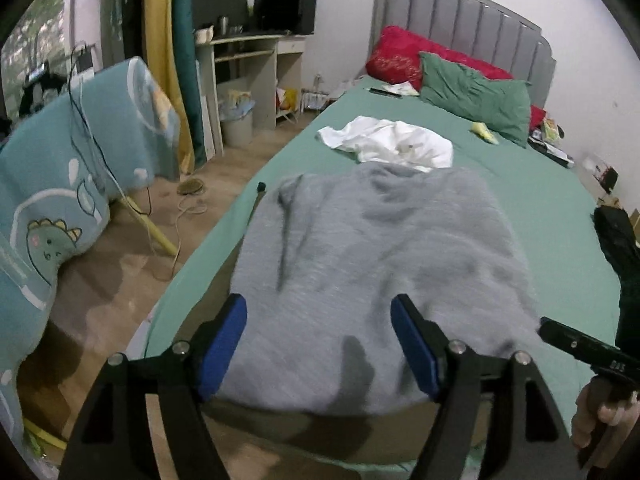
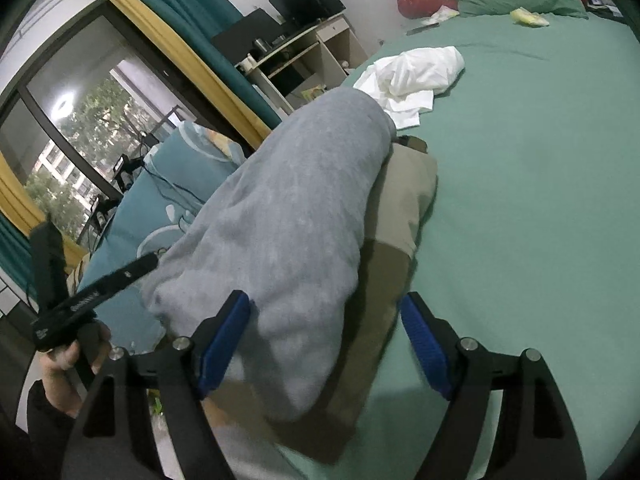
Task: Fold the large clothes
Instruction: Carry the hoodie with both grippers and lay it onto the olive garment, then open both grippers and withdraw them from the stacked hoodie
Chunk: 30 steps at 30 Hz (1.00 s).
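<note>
A grey fleece garment (image 1: 372, 264) lies folded on the green bed (image 1: 552, 216), on top of a khaki garment (image 2: 404, 204) that shows under its right side. My left gripper (image 1: 318, 322) is open, its blue pads just over the grey garment's near edge, holding nothing. My right gripper (image 2: 326, 320) is open over the near right part of the grey garment (image 2: 288, 216) and the khaki one. The left gripper's body shows at the left of the right wrist view (image 2: 96, 292). The right gripper's body shows at the right edge of the left wrist view (image 1: 588, 354).
A crumpled white garment (image 1: 392, 142) lies further up the bed. Green pillow (image 1: 476, 96) and red pillow (image 1: 404, 56) sit by the grey headboard. A blue dinosaur-print quilt (image 1: 68, 184) hangs at the left over a wooden floor with cables. A desk (image 1: 256, 68) stands by the wall.
</note>
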Each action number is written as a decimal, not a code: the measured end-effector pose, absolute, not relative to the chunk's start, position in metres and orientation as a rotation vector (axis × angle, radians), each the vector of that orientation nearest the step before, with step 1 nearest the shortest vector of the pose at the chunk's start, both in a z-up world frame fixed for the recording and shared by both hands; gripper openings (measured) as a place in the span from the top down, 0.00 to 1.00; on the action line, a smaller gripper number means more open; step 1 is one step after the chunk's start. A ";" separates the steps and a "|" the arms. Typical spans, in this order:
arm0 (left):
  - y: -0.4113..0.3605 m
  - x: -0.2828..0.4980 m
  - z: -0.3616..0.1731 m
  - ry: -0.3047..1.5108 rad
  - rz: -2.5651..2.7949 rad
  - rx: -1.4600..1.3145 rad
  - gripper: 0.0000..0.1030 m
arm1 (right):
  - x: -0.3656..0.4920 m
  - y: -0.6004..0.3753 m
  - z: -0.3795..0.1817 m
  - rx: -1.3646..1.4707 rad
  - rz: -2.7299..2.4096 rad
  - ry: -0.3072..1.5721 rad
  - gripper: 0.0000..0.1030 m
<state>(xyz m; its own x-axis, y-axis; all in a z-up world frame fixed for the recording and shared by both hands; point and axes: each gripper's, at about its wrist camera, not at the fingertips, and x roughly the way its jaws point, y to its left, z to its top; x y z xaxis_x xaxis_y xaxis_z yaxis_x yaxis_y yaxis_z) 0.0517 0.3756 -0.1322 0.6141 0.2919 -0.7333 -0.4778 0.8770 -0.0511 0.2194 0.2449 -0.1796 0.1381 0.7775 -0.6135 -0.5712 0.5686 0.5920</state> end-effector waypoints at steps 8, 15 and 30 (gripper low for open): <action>0.316 0.040 -0.121 0.788 0.402 -0.212 0.25 | 0.199 0.199 -0.177 0.241 0.982 1.050 0.25; 0.267 0.035 -0.117 0.785 0.358 -0.184 0.22 | 0.191 0.146 -0.174 0.274 0.950 1.049 0.24; 0.193 0.038 -0.103 0.788 0.235 -0.211 0.19 | 0.192 0.012 -0.163 0.376 0.786 1.003 0.24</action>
